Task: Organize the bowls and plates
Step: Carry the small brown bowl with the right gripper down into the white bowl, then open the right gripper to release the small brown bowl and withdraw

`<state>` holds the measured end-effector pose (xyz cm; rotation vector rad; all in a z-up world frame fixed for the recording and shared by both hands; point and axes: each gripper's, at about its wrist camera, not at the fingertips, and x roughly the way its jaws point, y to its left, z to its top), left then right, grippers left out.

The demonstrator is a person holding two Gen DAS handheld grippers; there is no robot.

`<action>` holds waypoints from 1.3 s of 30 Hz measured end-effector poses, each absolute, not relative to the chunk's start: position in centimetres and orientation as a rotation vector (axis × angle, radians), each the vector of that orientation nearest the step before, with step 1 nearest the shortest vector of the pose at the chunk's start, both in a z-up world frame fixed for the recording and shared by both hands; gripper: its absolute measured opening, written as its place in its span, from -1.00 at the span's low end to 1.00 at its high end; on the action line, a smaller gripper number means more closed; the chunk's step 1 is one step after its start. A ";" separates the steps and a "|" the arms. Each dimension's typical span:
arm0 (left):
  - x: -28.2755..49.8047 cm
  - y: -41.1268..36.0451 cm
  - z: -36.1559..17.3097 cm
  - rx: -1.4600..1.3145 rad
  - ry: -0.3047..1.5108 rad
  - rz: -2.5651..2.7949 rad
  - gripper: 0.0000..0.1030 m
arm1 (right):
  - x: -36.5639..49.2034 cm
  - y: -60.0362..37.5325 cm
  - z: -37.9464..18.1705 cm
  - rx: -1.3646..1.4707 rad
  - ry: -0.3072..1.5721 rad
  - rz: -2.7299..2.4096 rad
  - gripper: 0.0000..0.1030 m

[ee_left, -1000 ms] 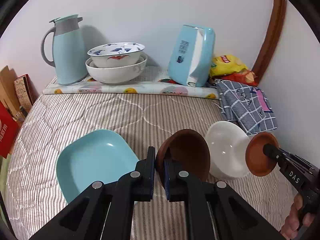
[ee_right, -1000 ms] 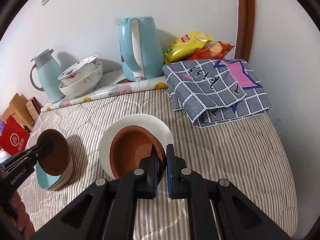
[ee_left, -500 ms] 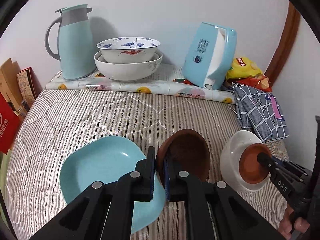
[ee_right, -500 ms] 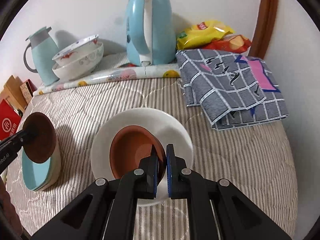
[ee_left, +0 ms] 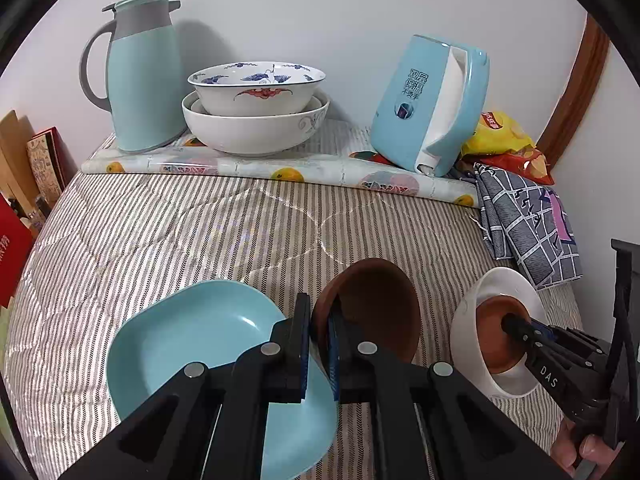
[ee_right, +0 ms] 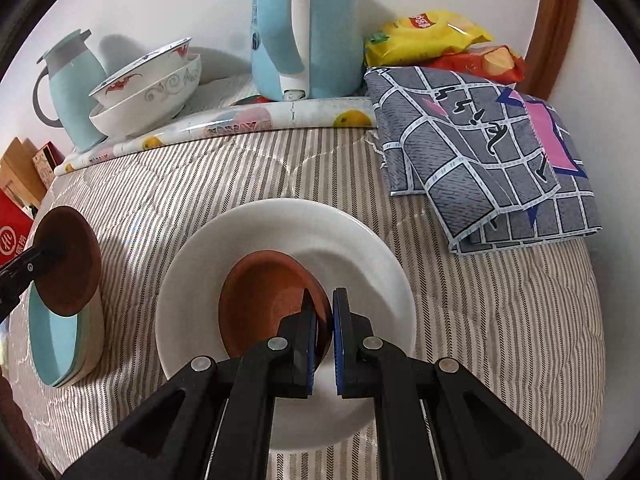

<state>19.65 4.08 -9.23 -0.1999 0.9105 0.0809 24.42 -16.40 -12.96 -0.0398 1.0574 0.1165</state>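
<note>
Both hands are in the placing step of the sorting, each carrying a small brown dish toward a bigger one. The right gripper [ee_right: 324, 312] is clamped on the rim of a brown saucer [ee_right: 264, 300], which hangs tilted inside the white plate [ee_right: 360, 248] on the striped cloth [ee_right: 500, 340]; whether its lower edge already touches the plate cannot be told. The left gripper [ee_left: 319, 322] is closed on the rim of a dark brown bowl [ee_left: 376, 304], held up on edge just beside and above the blue plate [ee_left: 192, 336], not yet resting on it (in the right wrist view the bowl sits over the plate's near end). Judging by this, the task is midway: two pairs are about to be nested, while the two patterned bowls [ee_left: 256, 112] at the back already stand one in the other between the jug [ee_left: 140, 76] and the kettle [ee_left: 432, 104]. Next, each hand should probably level its dish, lower it until it sits flat in the middle of its plate, and only then let the jaws part. Releasing while tilted could let a dish roll or clatter on the soft, uneven cloth.
</note>
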 end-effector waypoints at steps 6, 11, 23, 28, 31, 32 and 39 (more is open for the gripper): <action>19.9 4.3 -9.6 -0.207 0.916 0.079 -0.84 | 24.8 -15.9 -13.5 -0.089 1.080 0.095 -0.85; 19.9 4.4 -9.7 -0.213 0.919 0.077 -0.84 | 24.7 -15.4 -14.5 -0.143 1.110 0.076 -0.78; 19.4 4.2 -9.6 -0.214 0.918 0.070 -0.84 | 23.6 -14.8 -14.3 -0.172 1.118 0.074 -0.35; 18.9 3.6 -8.9 -0.211 0.908 0.063 -0.84 | 22.7 -15.5 -12.6 -0.138 1.075 0.092 -0.33; 18.6 3.0 -8.4 -0.207 0.900 0.054 -0.84 | 21.8 -16.1 -11.0 -0.112 1.025 0.114 -0.29; 18.5 2.6 -8.2 -0.207 0.897 0.048 -0.84 | 21.5 -16.3 -10.5 -0.105 1.010 0.118 -0.27; 18.1 0.0 -7.1 -0.189 0.882 0.008 -0.84 | 19.6 -19.5 -7.7 -0.046 0.933 0.097 -0.18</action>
